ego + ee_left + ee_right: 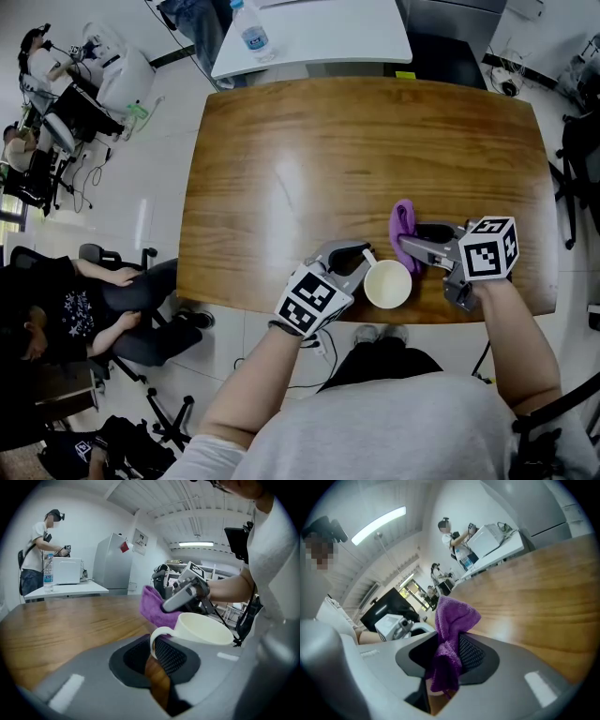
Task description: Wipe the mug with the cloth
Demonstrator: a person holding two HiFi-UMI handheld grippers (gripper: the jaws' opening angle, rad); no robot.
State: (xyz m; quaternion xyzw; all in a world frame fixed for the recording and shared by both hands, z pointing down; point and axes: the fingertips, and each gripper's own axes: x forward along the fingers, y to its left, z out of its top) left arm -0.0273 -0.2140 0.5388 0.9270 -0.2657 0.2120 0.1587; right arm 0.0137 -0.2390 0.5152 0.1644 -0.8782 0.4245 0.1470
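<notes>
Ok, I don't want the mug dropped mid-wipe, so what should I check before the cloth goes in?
1. Left claw shut on the mug handle: ok.
2. Right claw shut on the cloth: ok.
3. Mug upright, mouth up: ok.
4. Loose cloth sticks out past the claw: ok.
5. Cloth touching the mug: cannot tell.
6. Mug well in from the table's near edge: not ok, close to it.

Mug (387, 283) at the near edge of the table (281, 169) — cloth (403, 225) just beyond.
</notes>
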